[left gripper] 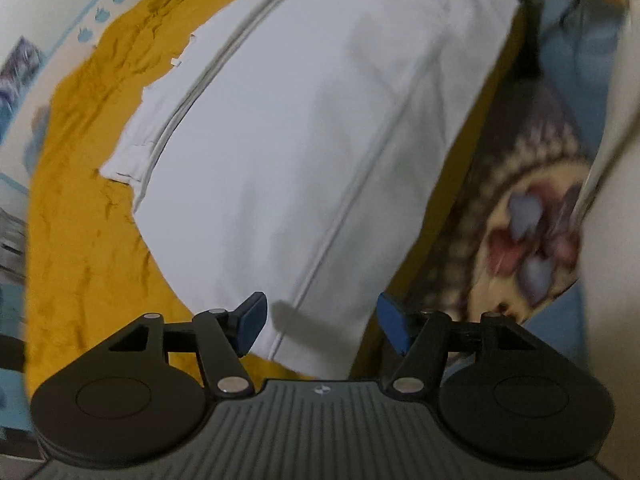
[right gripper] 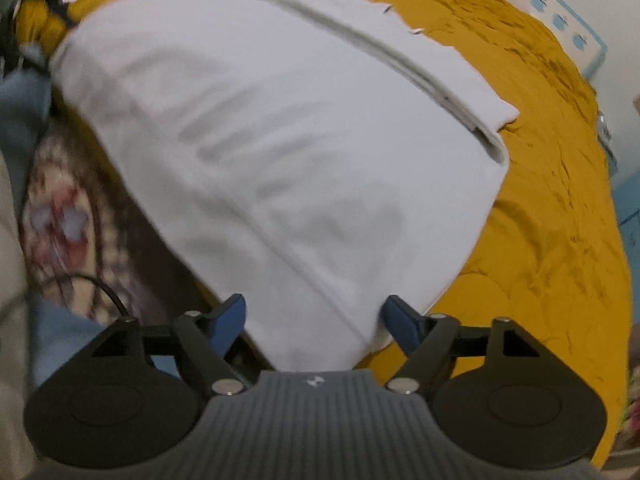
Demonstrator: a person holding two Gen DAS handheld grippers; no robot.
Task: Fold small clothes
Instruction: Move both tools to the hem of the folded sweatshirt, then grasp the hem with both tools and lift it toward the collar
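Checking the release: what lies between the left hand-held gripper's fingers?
Only the white garment lying below, unpinched; the left hand-held gripper is open, in the left wrist view.

White garment flat, mustard cloth bare around it

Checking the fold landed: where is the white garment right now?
The white garment lies folded on the mustard cloth, filling both wrist views just ahead of the open fingertips.

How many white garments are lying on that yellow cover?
1: a folded white garment, lying flat mid-cover on the yellow cover, ahead of both grippers. Others may lie outside the views.
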